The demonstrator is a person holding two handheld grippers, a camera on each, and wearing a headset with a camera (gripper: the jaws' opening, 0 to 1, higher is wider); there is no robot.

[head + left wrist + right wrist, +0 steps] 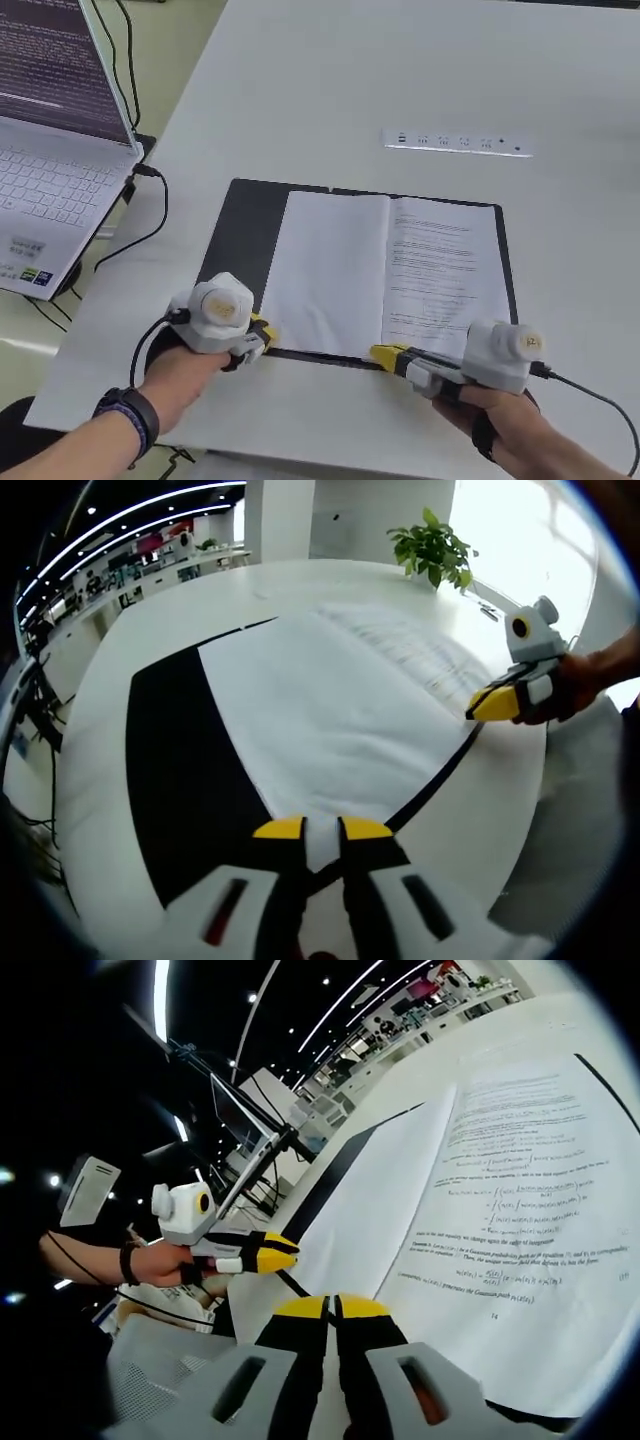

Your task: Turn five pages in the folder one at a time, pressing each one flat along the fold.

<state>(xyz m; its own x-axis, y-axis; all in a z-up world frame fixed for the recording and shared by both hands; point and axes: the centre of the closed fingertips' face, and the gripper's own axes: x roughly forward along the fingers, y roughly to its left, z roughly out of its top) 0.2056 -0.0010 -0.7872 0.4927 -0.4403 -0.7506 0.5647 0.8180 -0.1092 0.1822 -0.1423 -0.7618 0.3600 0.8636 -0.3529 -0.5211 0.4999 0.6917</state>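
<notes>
A black folder [245,230] lies open on the white table. Its left side holds a blank white page [325,270], its right side a printed page [445,270]. My left gripper [262,331] rests at the folder's near edge by the blank page's lower left corner, jaws nearly together with nothing visibly held [323,828]. My right gripper [383,353] points at the near end of the fold, jaws shut and empty [333,1306]. The right gripper [490,704] and the left gripper [280,1253] each appear in the other's view.
An open laptop [50,130] sits at the far left with a black cable [150,215] running toward the folder. A white power strip [458,142] lies beyond the folder. The table's near edge is just behind my hands. A potted plant [432,545] stands far off.
</notes>
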